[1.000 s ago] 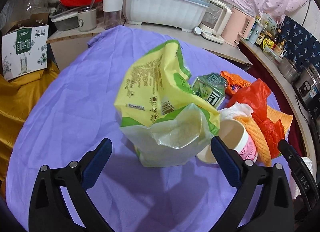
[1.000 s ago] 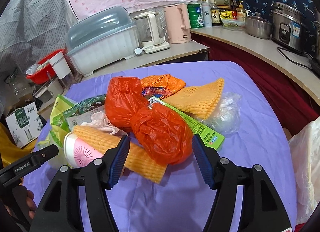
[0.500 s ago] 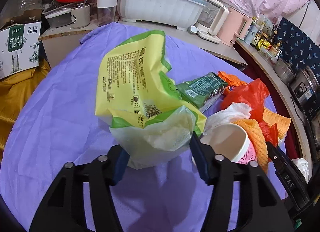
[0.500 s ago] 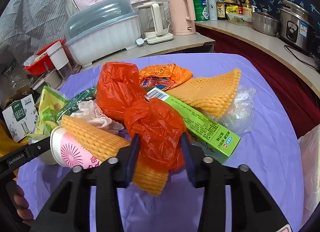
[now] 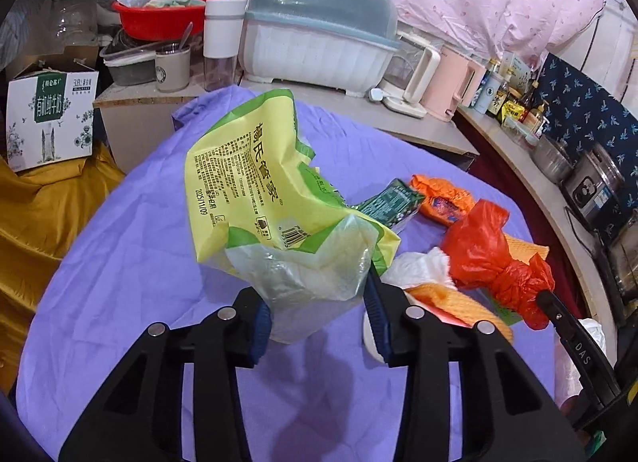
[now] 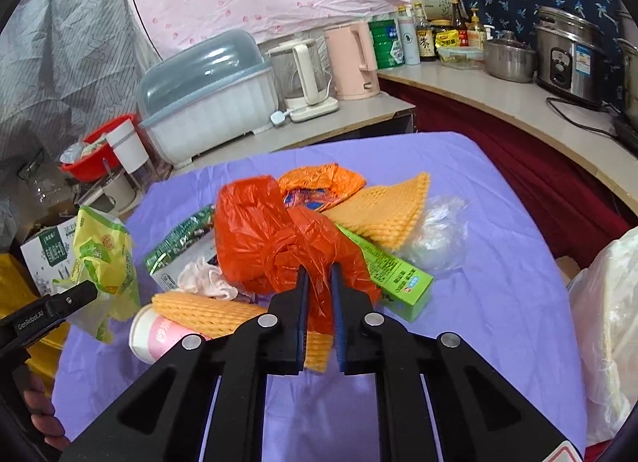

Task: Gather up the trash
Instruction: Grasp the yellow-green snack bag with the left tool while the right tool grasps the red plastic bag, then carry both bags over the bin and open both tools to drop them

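On the purple cloth (image 6: 498,302), two claws each pinch one bag: left claw (image 5: 319,304) yellow bag (image 5: 255,191), right claw (image 6: 319,282) orange bag (image 6: 271,238).

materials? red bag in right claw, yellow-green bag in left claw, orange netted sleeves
Red bag: thin glossy plastic film, translucent, crinkled and knotted.
Yellow-green bag: printed plastic pouch, with a clear window that creases stiffly; probably laminated film.
Orange netted sleeves: likely foam fruit netting, matte, with an embossed mesh pattern.

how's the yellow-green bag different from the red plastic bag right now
The yellow-green bag is printed, stiff packaging with a clear bottom; the red plastic bag is plain, thin and knotted. The left gripper pinches the yellow-green bag; the right gripper has clamped the red plastic bag's crumpled end. Both jaws have just been closing on them.
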